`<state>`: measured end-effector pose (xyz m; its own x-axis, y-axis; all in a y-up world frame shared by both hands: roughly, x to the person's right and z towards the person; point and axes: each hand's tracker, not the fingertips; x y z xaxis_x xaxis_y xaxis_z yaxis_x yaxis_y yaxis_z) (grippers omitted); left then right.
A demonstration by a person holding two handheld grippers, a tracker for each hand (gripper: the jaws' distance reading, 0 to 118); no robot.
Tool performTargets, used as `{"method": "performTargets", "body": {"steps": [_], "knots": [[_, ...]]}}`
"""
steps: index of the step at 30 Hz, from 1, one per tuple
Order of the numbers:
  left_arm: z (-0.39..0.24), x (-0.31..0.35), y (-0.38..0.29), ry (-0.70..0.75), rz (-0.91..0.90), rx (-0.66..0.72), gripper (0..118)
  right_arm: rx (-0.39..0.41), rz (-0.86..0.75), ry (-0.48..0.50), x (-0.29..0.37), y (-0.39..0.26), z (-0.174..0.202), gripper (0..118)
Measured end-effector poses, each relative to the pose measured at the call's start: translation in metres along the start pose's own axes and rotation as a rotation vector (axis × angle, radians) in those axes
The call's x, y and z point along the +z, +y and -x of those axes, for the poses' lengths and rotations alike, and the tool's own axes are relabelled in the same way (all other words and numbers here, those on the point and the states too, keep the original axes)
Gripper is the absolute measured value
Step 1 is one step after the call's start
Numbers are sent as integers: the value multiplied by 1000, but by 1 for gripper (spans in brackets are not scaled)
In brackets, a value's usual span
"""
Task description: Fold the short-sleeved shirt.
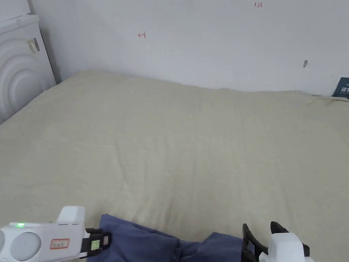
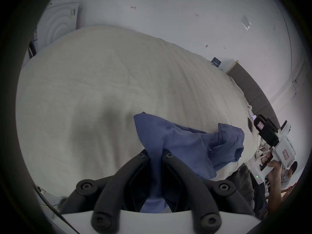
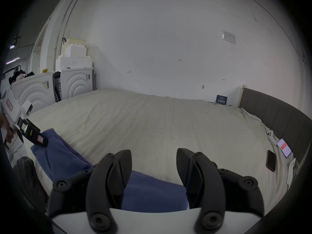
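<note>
While the blue short-sleeved shirt [image 2: 177, 146] lies bunched at the near edge of the bed [image 1: 177, 143], a fold of it is pinched between the closed jaws of the left gripper [image 2: 155, 156]; the right gripper [image 3: 153, 161] is held above the cloth with jaws spread and empty; the step is judged to be laying out, not folding; a second grasp and a spreading pull are called for next
</note>
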<state>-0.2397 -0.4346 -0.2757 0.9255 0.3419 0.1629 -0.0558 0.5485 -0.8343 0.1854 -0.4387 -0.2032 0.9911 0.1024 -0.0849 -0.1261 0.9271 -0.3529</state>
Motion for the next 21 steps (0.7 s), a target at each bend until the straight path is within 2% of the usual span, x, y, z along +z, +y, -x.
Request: {"method": "performTargets", "body": {"steps": [10, 15, 21], "knots": [[53, 45, 9, 233, -1, -1, 9, 4, 1, -16, -6, 4, -8, 60], [40, 63, 14, 189, 5, 9, 9, 7, 3, -12, -8, 4, -7, 60], [-9, 79, 22, 99, -6, 11, 9, 4, 6, 2, -11, 2, -3, 60]]}}
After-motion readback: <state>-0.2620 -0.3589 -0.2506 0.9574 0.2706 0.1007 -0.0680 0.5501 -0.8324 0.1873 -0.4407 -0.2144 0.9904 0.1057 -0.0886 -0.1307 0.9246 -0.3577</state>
